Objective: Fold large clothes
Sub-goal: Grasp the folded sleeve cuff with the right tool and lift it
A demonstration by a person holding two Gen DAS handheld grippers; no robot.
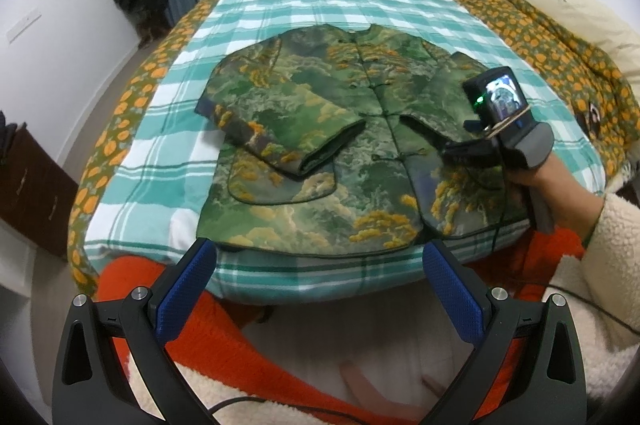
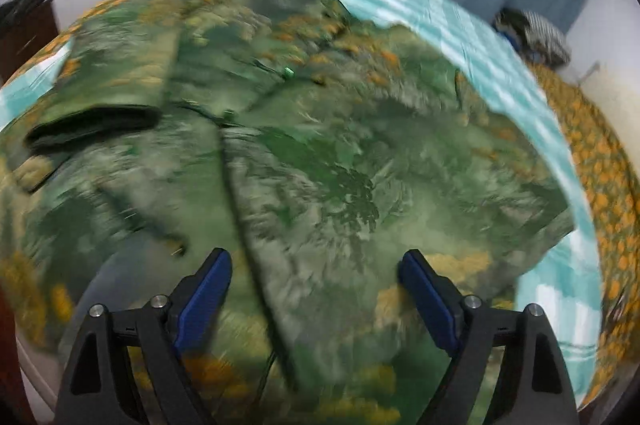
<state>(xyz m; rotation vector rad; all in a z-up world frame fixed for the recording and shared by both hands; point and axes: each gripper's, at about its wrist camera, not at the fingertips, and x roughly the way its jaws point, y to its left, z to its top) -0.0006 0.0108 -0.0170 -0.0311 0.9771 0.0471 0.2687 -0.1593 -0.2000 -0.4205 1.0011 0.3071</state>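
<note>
— Where is my left gripper (image 1: 316, 289)?

— I hold it low at six o'clock in its own camera, jaws spread wide, blue pads (image 1: 182, 299) apart with nothing between them.

— And my right gripper (image 2: 316, 289)?

— Also spread wide in its own view, pads at seven and five o'clock, gripping nothing. From the left camera I see it at three o'clock, my right hand (image 1: 538, 181) wrapped around its handle, cream fleece sleeve (image 1: 612, 249) at the wrist.
</note>
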